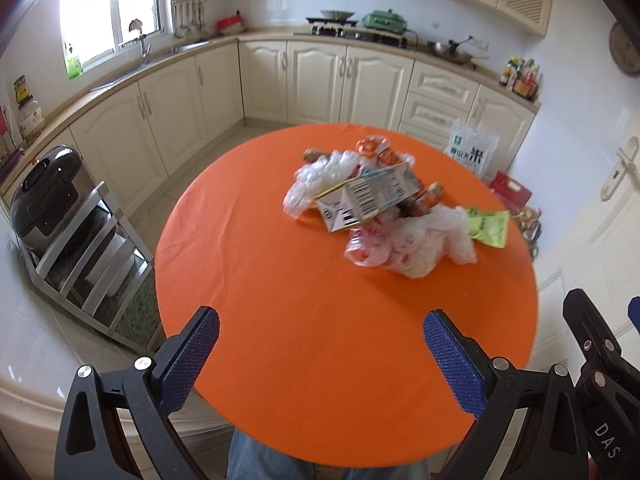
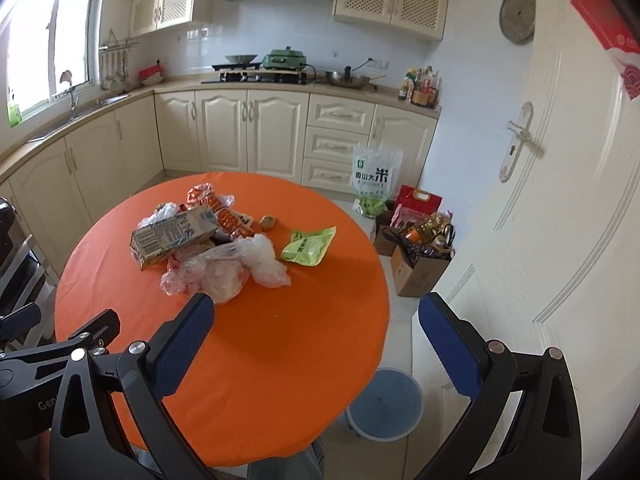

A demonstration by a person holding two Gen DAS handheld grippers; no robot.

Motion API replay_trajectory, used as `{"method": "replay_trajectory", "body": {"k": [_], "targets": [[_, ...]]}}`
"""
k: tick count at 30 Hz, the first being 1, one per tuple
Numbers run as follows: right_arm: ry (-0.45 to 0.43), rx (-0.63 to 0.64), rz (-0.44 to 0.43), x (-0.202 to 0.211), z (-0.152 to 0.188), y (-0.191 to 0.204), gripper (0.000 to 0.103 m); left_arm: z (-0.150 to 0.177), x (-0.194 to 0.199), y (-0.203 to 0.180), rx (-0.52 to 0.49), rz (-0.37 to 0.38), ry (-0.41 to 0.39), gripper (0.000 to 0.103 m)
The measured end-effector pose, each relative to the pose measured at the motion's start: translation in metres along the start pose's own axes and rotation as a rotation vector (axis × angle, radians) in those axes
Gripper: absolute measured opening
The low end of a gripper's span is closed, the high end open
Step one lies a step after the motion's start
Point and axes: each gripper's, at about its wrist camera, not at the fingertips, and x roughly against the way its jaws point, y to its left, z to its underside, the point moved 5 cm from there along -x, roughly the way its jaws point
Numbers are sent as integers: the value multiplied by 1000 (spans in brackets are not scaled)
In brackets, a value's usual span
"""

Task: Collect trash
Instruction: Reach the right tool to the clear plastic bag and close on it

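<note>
Trash, a crumpled heap of clear plastic bags (image 2: 232,268), a printed milk carton (image 2: 176,236) and a green foil pouch (image 2: 308,246), lies mid-way across the round orange table (image 2: 280,360). Left gripper (image 1: 320,360) and right gripper (image 2: 316,352) hover short of it, both jaws wide, holding nothing. Best take 1 item per grip, then carry it to the grey floor bin (image 2: 384,404).

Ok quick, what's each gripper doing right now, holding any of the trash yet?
Left gripper: open, holding nothing, above the near part of the orange table.
Right gripper: open, holding nothing, short of the trash pile.
</note>
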Motion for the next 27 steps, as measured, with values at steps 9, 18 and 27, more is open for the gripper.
{"method": "replay_trajectory", "body": {"k": [9, 18, 27], "targets": [[148, -11, -28, -70, 9, 24, 103, -25, -60, 39, 44, -39, 119, 90], [305, -127, -218, -145, 0, 54, 103, -34, -92, 65, 54, -32, 143, 89], [358, -233, -351, -178, -9, 71, 103, -42, -134, 67, 74, -40, 155, 89]]}}
